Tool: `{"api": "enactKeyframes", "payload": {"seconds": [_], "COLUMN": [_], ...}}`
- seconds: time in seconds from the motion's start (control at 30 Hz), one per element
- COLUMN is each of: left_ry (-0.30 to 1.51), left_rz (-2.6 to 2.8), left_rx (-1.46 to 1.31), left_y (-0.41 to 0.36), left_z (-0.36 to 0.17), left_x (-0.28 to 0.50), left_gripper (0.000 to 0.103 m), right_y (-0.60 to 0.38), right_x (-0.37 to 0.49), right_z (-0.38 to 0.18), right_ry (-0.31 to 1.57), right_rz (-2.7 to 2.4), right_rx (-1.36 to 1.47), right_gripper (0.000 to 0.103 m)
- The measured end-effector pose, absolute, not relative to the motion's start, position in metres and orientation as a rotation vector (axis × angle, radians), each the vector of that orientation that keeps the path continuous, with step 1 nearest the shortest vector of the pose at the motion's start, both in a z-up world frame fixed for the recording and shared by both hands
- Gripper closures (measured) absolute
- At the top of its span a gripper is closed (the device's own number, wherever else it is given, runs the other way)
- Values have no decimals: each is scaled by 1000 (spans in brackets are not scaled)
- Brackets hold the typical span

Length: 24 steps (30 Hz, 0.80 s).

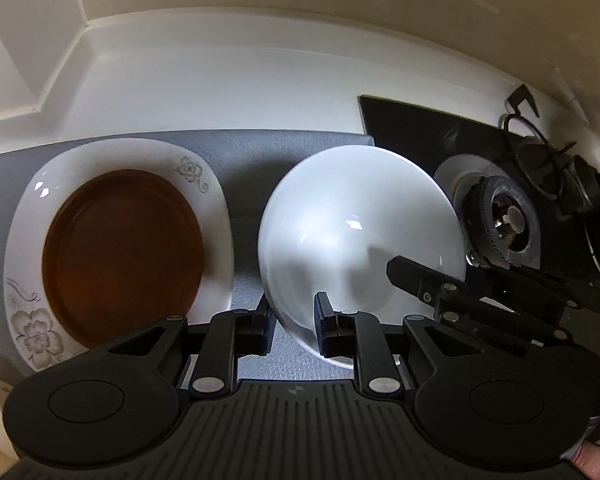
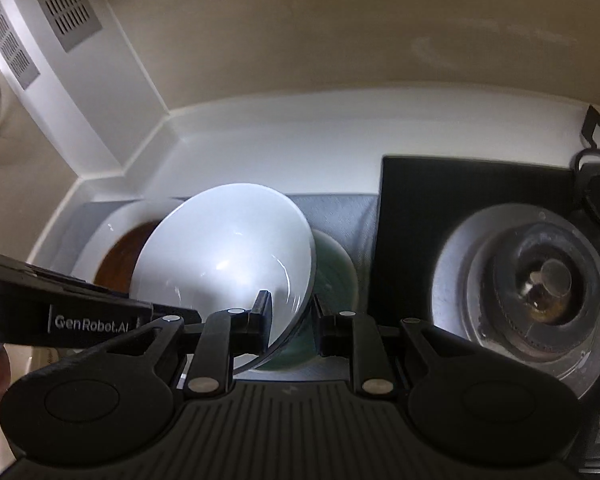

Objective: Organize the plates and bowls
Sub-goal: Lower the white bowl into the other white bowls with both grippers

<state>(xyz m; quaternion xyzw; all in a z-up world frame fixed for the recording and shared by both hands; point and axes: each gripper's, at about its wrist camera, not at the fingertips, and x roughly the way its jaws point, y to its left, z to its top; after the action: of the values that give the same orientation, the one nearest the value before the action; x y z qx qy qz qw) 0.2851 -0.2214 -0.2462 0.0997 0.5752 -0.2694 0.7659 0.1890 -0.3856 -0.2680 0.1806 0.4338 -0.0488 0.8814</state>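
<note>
The white bowl (image 2: 224, 256) is held tilted above the grey mat (image 1: 244, 152), its rim pinched on both sides. The right gripper (image 2: 290, 316) has its fingers closed on the right rim, one inside the wall and one outside. The left gripper (image 1: 294, 322) has its fingers narrowly parted astride the near rim; firm contact cannot be confirmed.

Completed: the brown plate (image 1: 124, 252) lies stacked in the floral plate (image 1: 28, 320) on the table (image 1: 220, 80).

Remaining, by judgement: seat the white bowl, probably in or beside the green bowl (image 2: 336, 264) directly beneath it.
</note>
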Motion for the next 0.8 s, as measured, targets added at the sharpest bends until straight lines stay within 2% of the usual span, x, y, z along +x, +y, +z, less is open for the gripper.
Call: {"api": "enactKeyframes", "payload": {"seconds": [0.53,0.8], "left_ry": [1222,1218], "left_rz": [-542,-538], "left_rx": [287,262], "left_y": [-236,-233], "left_z": [-273,-276], "left_x": [288,288], "left_gripper": [81,80], "right_y": [-379,-360], "right_x": [196,195], "right_z": [-292,-292], "right_ry": [917,904], "right_rz": [-100,-101], "right_rx": [250,63], "right_gripper": [78,79]}}
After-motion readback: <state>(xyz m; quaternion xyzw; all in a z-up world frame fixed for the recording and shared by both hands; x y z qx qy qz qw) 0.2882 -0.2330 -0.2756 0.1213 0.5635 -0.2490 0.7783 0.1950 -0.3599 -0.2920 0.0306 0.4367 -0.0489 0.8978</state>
